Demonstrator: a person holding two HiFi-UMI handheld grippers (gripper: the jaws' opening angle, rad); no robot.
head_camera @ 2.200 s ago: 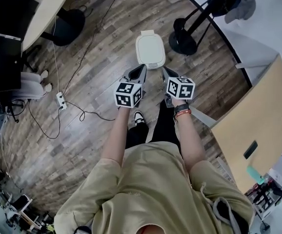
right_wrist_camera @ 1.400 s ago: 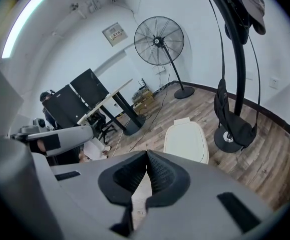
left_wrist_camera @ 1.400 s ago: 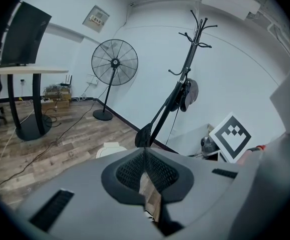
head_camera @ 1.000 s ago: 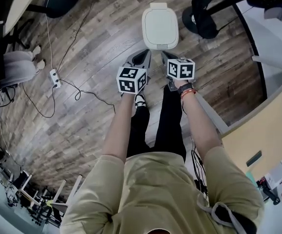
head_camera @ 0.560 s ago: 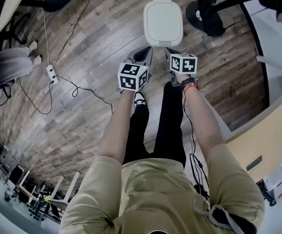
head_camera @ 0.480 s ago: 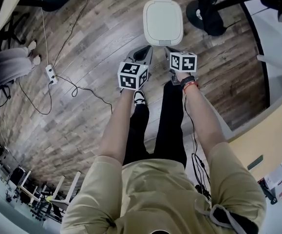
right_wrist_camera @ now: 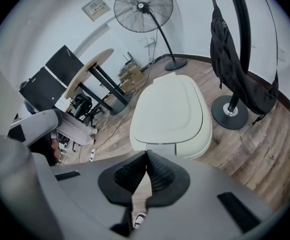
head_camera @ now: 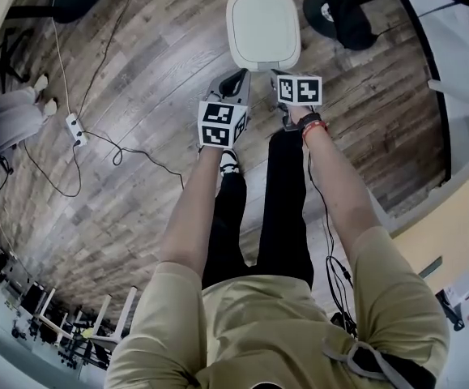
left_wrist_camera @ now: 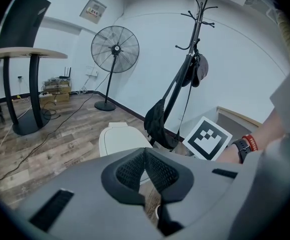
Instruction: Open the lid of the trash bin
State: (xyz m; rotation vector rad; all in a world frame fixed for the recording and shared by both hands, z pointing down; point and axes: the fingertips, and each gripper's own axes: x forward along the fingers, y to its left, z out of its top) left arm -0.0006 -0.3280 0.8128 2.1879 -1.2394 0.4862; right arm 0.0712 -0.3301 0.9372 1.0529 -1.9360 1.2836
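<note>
A white trash bin (head_camera: 262, 23) stands on the wood floor ahead of me, its lid down. It also shows in the left gripper view (left_wrist_camera: 118, 138) and fills the middle of the right gripper view (right_wrist_camera: 172, 109). My left gripper (head_camera: 238, 76) is shut and empty, just short of the bin's near edge. My right gripper (head_camera: 275, 76) is shut too, beside the left one and close above the bin's front latch (right_wrist_camera: 160, 149). In both gripper views the jaws meet at their tips, left (left_wrist_camera: 145, 151) and right (right_wrist_camera: 147, 154).
A coat rack's round base (head_camera: 338, 8) stands right of the bin, with a dark bag (right_wrist_camera: 232, 64) hanging on it. A floor fan (left_wrist_camera: 115, 49) is beyond the bin. A power strip (head_camera: 74, 125) and cables lie left. A table (left_wrist_camera: 19, 54) stands at the far left.
The bin has come closer to the grippers as I moved forward. Both grippers have advanced to its near edge. Both stay shut.
</note>
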